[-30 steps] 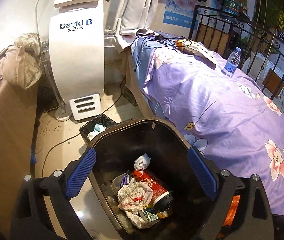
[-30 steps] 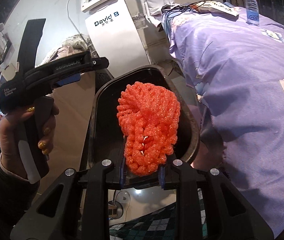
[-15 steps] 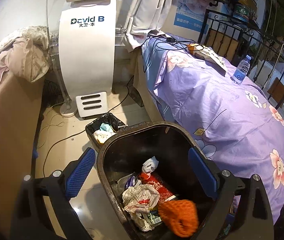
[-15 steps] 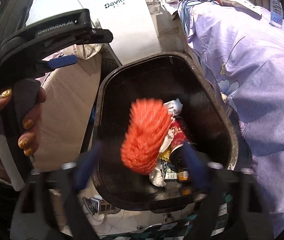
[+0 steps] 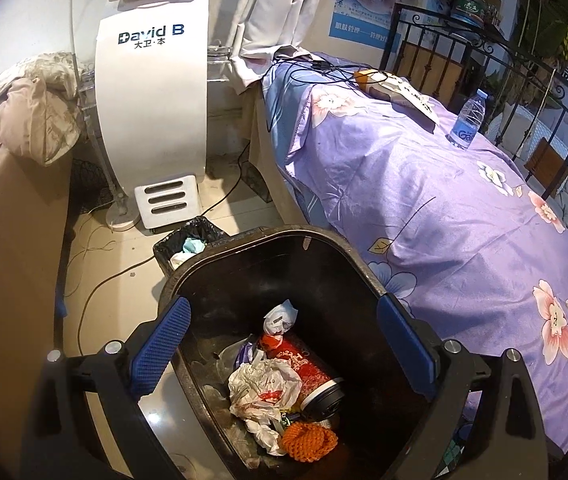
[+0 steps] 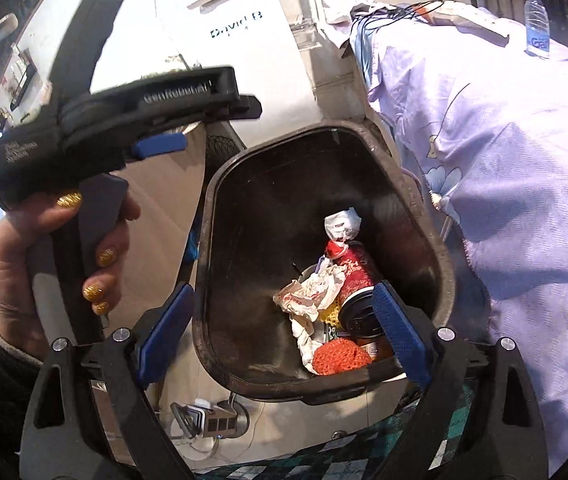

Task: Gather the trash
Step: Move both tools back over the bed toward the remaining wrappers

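An orange foam net [image 6: 338, 357] lies at the bottom of the black trash bin [image 6: 219, 184], beside crumpled paper [image 6: 312, 292] and a red can [image 6: 354, 270]. My right gripper [image 6: 284, 336] hangs open above the bin's near rim with nothing between its blue pads. In the left wrist view the same orange net [image 5: 308, 441] rests among the trash in the bin [image 5: 267, 238]. My left gripper [image 5: 284, 346] is open over the bin and holds nothing. A hand grips the left gripper [image 6: 155, 146] at the left of the right wrist view.
A purple flowered bedspread [image 5: 424, 208] covers the bed right of the bin, with a water bottle [image 5: 467, 122] and cables on it. A white machine [image 5: 151, 120] stands behind. A small lined bin [image 5: 187, 242] sits on the floor. A power strip [image 6: 211, 420] lies below the bin.
My right gripper opened and let go of the orange foam net, which dropped into the black bin and now lies on the trash. My left gripper stayed open over the bin.
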Action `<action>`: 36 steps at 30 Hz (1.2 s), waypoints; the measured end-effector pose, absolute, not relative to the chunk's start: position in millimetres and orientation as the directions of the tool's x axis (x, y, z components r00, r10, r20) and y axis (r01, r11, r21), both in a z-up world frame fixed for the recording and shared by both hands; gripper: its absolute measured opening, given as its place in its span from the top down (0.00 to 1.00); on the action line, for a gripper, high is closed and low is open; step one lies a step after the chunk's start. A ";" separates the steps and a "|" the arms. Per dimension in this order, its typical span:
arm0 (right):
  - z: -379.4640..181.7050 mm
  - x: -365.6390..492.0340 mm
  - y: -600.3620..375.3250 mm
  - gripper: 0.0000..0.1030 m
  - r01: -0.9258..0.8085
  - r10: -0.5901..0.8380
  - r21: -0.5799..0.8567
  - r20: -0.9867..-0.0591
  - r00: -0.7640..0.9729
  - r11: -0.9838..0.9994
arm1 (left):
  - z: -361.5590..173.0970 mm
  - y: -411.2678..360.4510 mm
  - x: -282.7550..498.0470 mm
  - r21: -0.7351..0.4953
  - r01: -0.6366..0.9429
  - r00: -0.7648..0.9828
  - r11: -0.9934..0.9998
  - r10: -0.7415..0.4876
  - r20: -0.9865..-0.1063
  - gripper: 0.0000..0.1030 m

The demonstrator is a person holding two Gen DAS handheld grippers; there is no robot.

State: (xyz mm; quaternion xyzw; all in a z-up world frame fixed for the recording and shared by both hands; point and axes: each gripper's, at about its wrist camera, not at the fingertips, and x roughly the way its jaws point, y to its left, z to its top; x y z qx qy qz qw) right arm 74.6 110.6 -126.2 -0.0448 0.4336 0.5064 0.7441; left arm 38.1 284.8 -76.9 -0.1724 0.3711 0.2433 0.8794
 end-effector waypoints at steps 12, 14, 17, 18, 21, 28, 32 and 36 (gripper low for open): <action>-81.5 88.9 16.2 0.10 -0.717 0.707 0.316 -0.621 0.338 0.621 | -79.9 211.4 81.3 -0.108 -0.371 0.642 0.922 0.171 -0.748 0.10; -76.7 94.4 -3.7 0.10 -0.689 0.694 0.314 -0.613 0.378 0.653 | -79.1 192.9 90.3 -0.103 -0.325 0.650 0.940 0.143 -0.747 0.10; -70.5 100.1 -34.6 0.10 -0.645 0.668 0.311 -0.607 0.430 0.698 | -77.5 166.0 101.8 -0.101 -0.258 0.658 0.961 0.098 -0.746 0.10; -67.8 101.0 -44.5 0.09 -0.632 0.660 0.311 -0.605 0.445 0.710 | -76.6 156.0 105.7 -0.099 -0.231 0.662 0.968 0.082 -0.745 0.10; -61.6 105.4 -72.8 0.09 -0.585 0.619 0.293 -0.612 0.492 0.756 | -75.3 125.9 117.5 -0.085 -0.150 0.667 0.985 0.037 -0.744 0.10; -56.5 119.5 -139.2 0.09 -0.491 0.537 0.274 -0.644 0.545 0.827 | -74.9 51.0 137.4 -0.068 0.061 0.666 0.996 -0.092 -0.740 0.10; -58.3 130.3 -178.4 0.09 -0.430 0.485 0.264 -0.669 0.564 0.863 | -74.8 13.6 154.1 -0.071 0.172 0.645 0.983 -0.166 -0.746 0.10; -57.4 145.8 -228.6 0.09 -0.349 0.437 0.275 -0.686 0.582 0.896 | -74.0 -24.1 176.4 -0.052 0.263 0.625 0.963 -0.211 -0.751 0.10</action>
